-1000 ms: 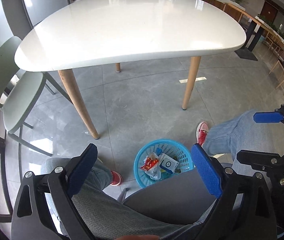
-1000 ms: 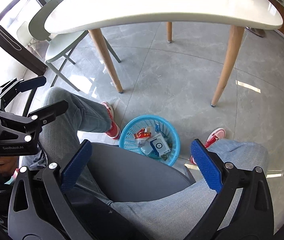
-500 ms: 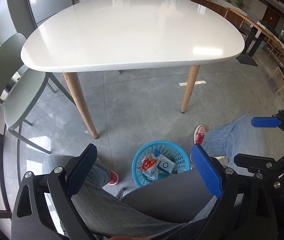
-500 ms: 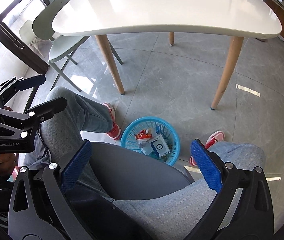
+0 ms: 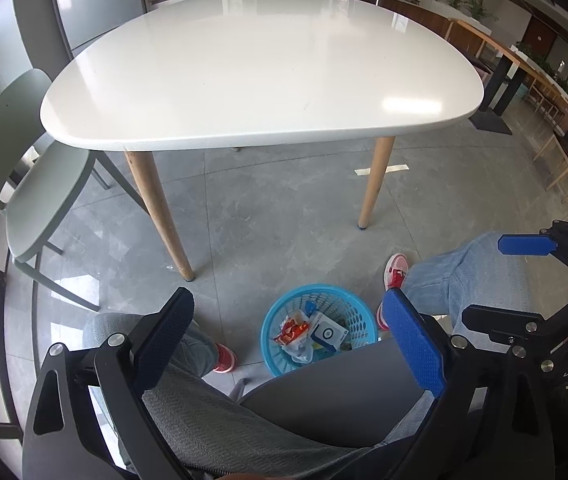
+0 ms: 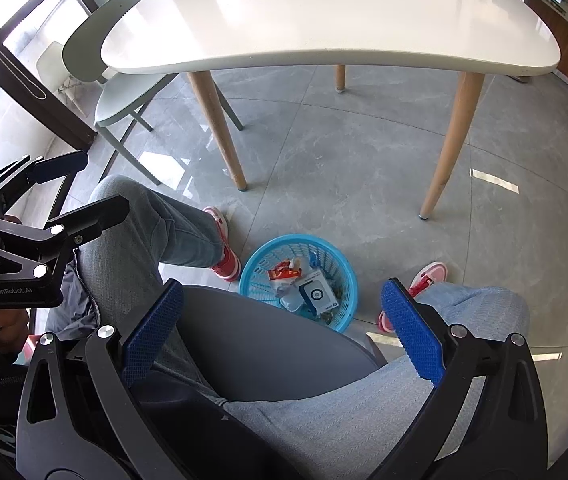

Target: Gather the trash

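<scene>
The person sits on a grey chair point(image 5: 336, 392) with both tools held above their lap: the left gripper point(image 5: 290, 344) has its blue-padded fingers spread wide with nothing between them, and the right gripper point(image 6: 279, 332) is spread just the same, also holding nothing. On the grey tiled floor point(image 5: 284, 220) between their red shoes stands a blue basket point(image 6: 344, 276), just beyond the front edge of the chair seat, with the trash point(image 6: 302, 284) lying inside it: a red wrapper, a white-and-blue packet and some crumpled plastic. Beyond it stands a white table point(image 5: 259, 68) on wooden legs, with a pale green chair point(image 5: 39, 196) at its left edge.
</scene>
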`<state>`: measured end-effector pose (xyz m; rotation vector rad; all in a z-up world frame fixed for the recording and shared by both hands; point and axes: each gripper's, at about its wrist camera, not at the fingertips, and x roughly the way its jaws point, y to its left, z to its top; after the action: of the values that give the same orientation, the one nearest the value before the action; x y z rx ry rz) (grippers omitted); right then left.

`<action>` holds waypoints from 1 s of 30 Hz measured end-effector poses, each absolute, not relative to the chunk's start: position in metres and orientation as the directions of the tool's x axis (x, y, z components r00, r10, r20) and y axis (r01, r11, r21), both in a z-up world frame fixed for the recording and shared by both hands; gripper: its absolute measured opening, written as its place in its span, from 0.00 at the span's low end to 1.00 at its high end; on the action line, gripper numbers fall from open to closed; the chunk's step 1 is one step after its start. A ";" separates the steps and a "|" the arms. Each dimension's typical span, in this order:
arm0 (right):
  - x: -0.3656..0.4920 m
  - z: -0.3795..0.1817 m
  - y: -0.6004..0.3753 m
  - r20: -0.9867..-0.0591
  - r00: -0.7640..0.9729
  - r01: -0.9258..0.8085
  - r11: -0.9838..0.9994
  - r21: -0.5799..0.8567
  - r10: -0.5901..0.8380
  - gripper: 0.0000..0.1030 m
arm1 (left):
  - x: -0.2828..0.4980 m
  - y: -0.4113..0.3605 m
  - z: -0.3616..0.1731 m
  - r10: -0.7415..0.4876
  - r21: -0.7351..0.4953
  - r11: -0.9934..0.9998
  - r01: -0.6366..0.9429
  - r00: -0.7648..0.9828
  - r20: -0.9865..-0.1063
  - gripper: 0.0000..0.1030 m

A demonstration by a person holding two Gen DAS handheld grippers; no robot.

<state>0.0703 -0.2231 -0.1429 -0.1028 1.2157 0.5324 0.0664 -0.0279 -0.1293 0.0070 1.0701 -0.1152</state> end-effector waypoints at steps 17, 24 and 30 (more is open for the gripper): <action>0.071 -0.145 -0.221 -0.915 0.244 -0.441 0.877 0.190 0.321 0.92 | 0.066 -0.032 -0.128 -0.094 -0.053 0.994 0.100 0.471 -0.877 0.92; 0.071 -0.146 -0.221 -0.915 0.244 -0.441 0.877 0.191 0.322 0.92 | 0.066 -0.032 -0.128 -0.096 -0.054 0.993 0.100 0.471 -0.877 0.92; 0.071 -0.146 -0.221 -0.915 0.242 -0.442 0.876 0.192 0.323 0.92 | 0.066 -0.032 -0.129 -0.098 -0.057 0.993 0.101 0.470 -0.877 0.92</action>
<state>0.0711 -0.2211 -0.1458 -0.1137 1.2190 0.5244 0.0656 -0.0322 -0.1286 0.0030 1.0748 -0.1216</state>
